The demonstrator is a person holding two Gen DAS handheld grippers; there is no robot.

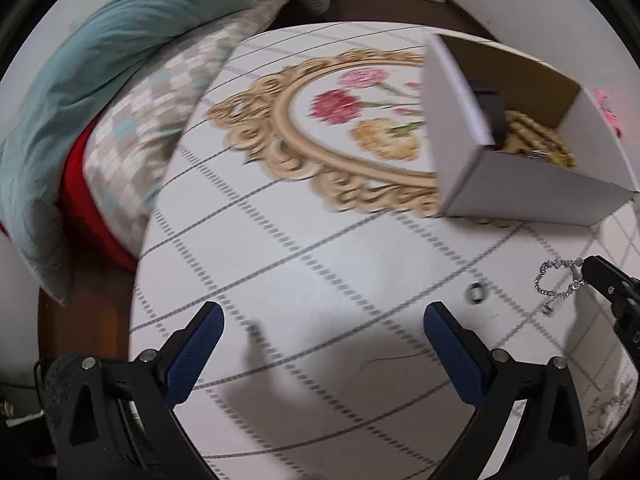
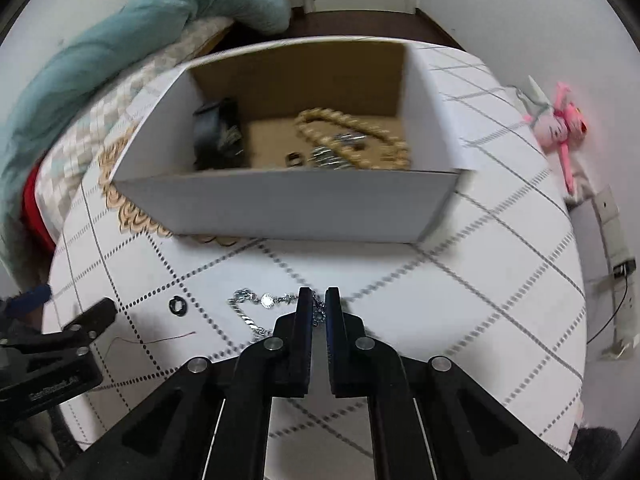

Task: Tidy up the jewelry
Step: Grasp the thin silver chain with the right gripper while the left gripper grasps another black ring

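The silver chain [image 2: 256,312] lies on the white table [image 2: 480,280], in front of the open cardboard box [image 2: 288,204], and one end of it runs in between the tips of the right gripper [image 2: 319,300], whose jaws stand nearly together with the links pinched in the narrow slit; from the left wrist view the same chain [image 1: 560,284] hangs in a loop off that black tip, part of it looking as if it is off the cloth. So this piece is, I'd say, in the middle of being picked up and has not reached the box. Just beside it to the left sits a small dark ring [image 2: 178,306], untouched on the table, and that looks to be the only other piece left out, as far as I can see. Inside the box there is already a fair haul: a thick gold beaded necklace [image 2: 352,136], some small silver bits near it that are too blurred to name, and a dark object [image 2: 218,132] against the left wall. The left gripper [image 1: 324,324] hovers over bare tabletop with its blue-padded jaws wide apart, holding nothing. By my reckoning the job is mostly done, with the chain and the ring to go.
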